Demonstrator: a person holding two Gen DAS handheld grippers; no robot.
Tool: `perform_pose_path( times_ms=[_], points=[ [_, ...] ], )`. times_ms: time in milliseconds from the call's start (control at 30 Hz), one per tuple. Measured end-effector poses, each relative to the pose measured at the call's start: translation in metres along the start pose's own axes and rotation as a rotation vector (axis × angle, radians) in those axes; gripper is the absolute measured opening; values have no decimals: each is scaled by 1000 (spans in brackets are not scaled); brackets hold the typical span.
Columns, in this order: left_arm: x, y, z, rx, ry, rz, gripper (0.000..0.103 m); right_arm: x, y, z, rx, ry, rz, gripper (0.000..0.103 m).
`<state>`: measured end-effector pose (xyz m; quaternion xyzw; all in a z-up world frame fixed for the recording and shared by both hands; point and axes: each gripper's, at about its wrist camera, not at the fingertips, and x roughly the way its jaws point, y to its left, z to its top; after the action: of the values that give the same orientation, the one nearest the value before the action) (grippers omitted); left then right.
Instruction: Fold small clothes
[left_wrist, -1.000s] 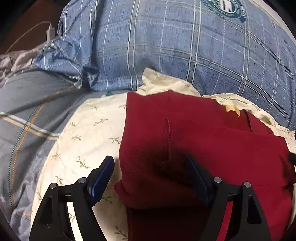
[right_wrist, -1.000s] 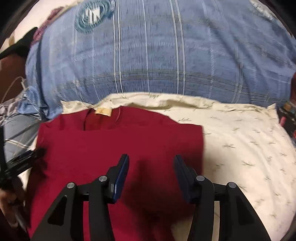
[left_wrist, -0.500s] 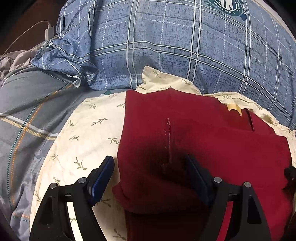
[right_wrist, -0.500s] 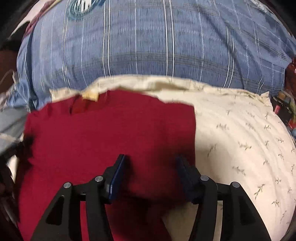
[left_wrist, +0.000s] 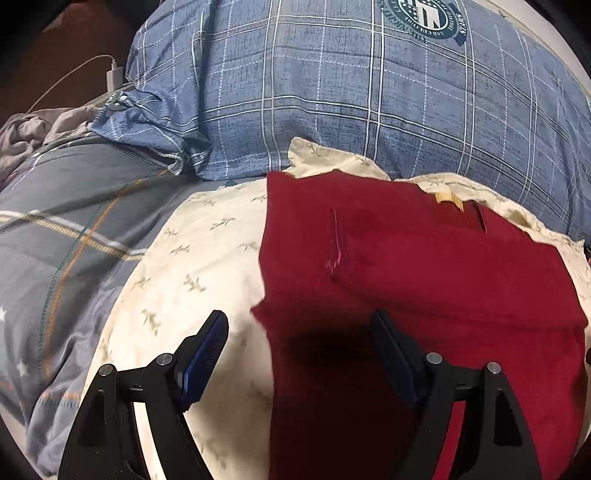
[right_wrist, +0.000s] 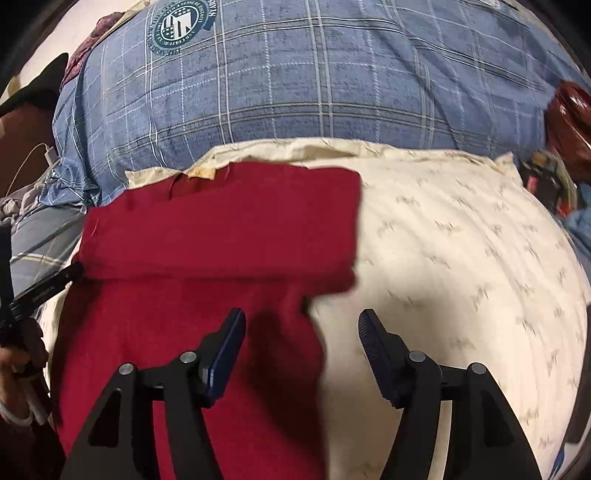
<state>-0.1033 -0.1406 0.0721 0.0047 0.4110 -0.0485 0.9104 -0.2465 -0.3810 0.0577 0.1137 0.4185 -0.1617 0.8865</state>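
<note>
A dark red garment (left_wrist: 424, 280) lies partly folded on a cream leaf-print cloth (left_wrist: 192, 266), its upper part folded down over the lower part, a yellow neck label (left_wrist: 448, 197) at the far edge. My left gripper (left_wrist: 299, 332) is open and empty, straddling the garment's left edge just above it. In the right wrist view the red garment (right_wrist: 221, 240) fills the left half. My right gripper (right_wrist: 303, 328) is open and empty over the garment's right edge on the cream cloth (right_wrist: 461, 277). The left gripper's finger (right_wrist: 48, 286) shows at the far left.
A big blue plaid pillow (left_wrist: 369, 92) with a round emblem lies behind the garment. A grey plaid blanket (left_wrist: 62, 229) lies to the left, with a white charger and cable (left_wrist: 112, 75) beyond it. Dark red and colourful items (right_wrist: 565, 147) sit at the far right.
Both grippers have drawn back toward me from the garment, and the fold now lies flat. The right gripper has shifted right, from over the garment to over its right edge, and has opened wider.
</note>
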Motion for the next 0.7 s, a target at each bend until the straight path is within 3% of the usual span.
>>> perform_pose_path(
  times_ms=[500,700],
  points=[
    [-50,-7,-48,16,35,-6,79,-11,0,-28,24,19,40,69],
    [-67,1,-59,-5,34,-21,79,-8,0,-33,20,17,6,69]
  ],
)
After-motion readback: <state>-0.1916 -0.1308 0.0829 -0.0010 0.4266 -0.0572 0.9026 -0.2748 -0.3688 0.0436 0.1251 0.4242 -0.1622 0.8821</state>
